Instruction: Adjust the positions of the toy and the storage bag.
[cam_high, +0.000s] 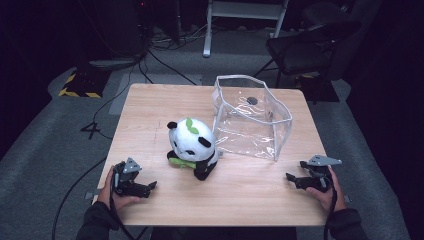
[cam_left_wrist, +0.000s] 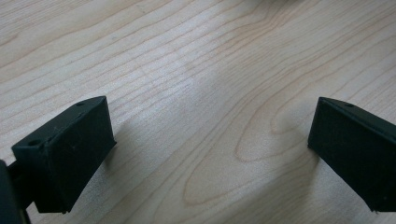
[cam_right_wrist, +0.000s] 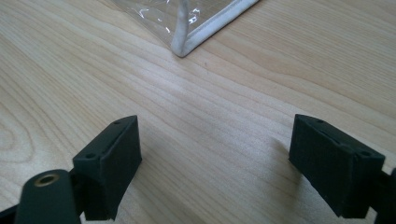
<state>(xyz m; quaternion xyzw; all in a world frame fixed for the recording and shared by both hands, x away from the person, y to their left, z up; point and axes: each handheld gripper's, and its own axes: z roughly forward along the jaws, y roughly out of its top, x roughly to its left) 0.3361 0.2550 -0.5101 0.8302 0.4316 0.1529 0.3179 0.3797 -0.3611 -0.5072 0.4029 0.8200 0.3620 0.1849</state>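
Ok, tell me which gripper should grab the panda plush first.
Left, probably. The left gripper rests open on the table close to the panda plush, jaws pointing toward it. The right gripper, also open, sits farther off, nearer the clear bag.

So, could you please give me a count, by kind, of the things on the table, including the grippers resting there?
Plush panda: 1
Clear plastic bag, standing open: 1
Grippers, left gripper and right gripper, both with jaws apart and holding nothing: 2
Total: 4 things on the wooden table
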